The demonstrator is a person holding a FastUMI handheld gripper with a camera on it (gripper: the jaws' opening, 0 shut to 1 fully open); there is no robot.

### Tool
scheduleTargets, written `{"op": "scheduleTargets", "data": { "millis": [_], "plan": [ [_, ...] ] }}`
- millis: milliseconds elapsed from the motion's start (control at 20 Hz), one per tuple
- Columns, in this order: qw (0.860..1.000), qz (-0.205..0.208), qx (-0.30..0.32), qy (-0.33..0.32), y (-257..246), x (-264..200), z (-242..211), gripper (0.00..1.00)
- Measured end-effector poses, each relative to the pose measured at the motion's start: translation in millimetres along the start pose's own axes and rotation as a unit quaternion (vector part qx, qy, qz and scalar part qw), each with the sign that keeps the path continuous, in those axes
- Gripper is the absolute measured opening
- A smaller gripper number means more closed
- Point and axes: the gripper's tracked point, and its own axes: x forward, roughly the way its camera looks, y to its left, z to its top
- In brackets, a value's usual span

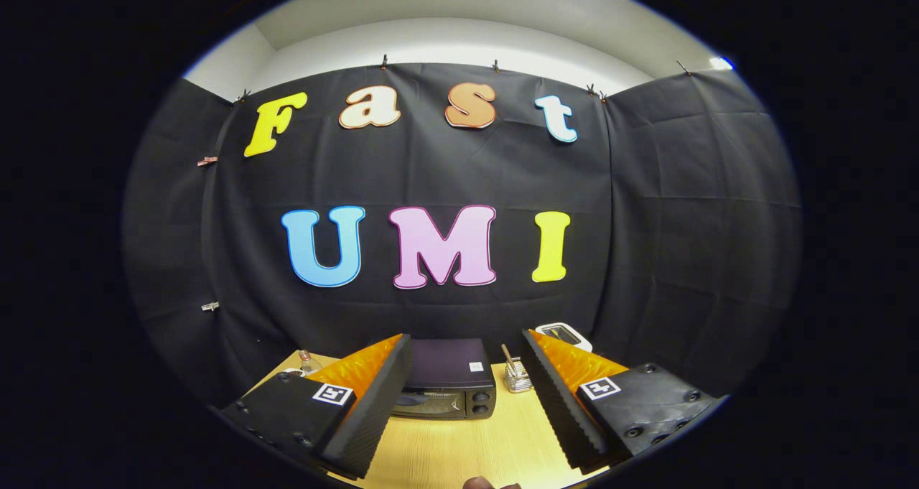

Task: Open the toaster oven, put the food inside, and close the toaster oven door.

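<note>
The toaster oven (446,387) sits low in the middle of the frame on the wooden tabletop (488,446), and its door looks to be up and closed, with two knobs at its right end. That fits two stages alike: an oven waiting to be opened with the food somewhere out of view, or an oven with the food inside and the door shut again. I can't make out any food on the tabletop, and the inside of the oven can't be seen from here.

The hand-held gripper (467,403) is spread wide and holds nothing; its two fingers frame the oven, one to each side. The oven lies between them and a little beyond their tips, with bare wood in the gap before it. The left finger covers the oven's left end, so part of the door front is hidden.

If the door is to be worked, I'd judge the handle along its top edge is the place to catch, coming in level and square so the fingers don't skid on the front.

A small metal holder with a stick in it (515,375) stands just right of the oven, close to the right finger. A little glass bottle (309,362) stands at lower left, a white device (564,334) behind right.
</note>
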Motion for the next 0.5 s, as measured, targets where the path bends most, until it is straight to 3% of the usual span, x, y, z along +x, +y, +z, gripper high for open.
{"op": "scheduleTargets", "data": {
  "millis": [500],
  "plan": [
    [1.0, 0.002, 0.006, 0.001, 0.2, 0.1, -2.1, 0.99]
  ]
}}
